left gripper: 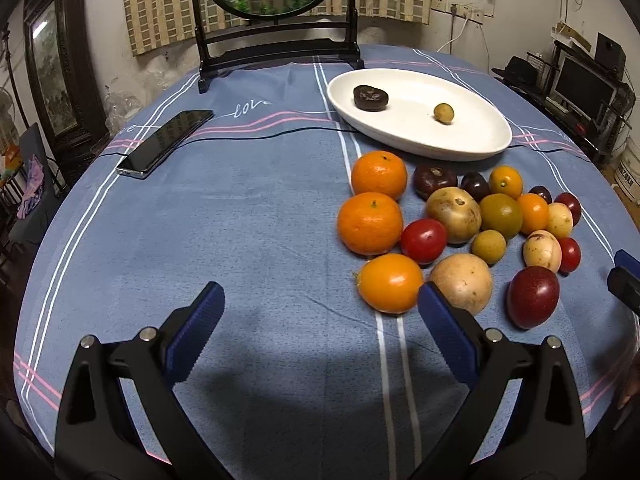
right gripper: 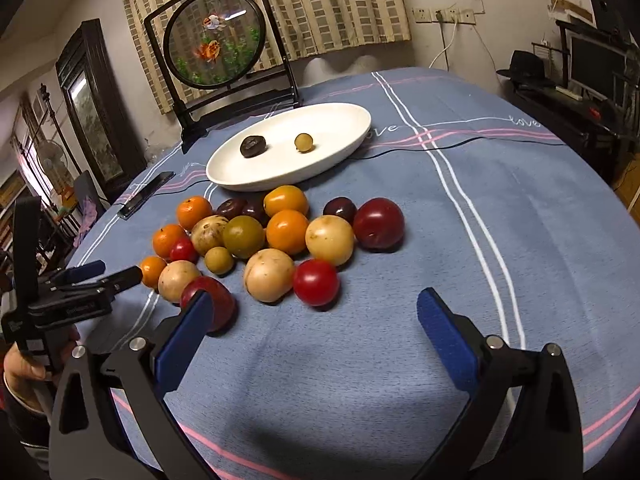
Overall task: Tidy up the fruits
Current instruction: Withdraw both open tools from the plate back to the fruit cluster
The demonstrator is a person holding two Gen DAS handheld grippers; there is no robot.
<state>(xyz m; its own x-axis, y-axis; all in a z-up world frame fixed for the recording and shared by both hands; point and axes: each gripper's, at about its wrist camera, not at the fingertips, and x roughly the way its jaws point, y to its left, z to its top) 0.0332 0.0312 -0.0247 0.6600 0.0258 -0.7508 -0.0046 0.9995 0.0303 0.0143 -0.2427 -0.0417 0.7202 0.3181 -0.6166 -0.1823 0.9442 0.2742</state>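
Blue striped tablecloth [right gripper: 520,280] carries loose fruits [right gripper: 264,240] heaped at six o'clock of the white oval plate [right gripper: 352,120]; both the left gripper [left gripper: 320,300] and right gripper [right gripper: 312,312] gape empty, and these round, probably slippery, bruisable fruits want gentle pinching across their widest middle.

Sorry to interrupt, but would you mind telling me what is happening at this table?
A person is sorting fruit with a gripper in each hand. The white plate holds only two pieces so far, a dark fruit and a small yellow-green one. The rest sit in a pile on the blue cloth in front of the plate. The left gripper and right gripper are both open and empty, hovering just short of the pile.
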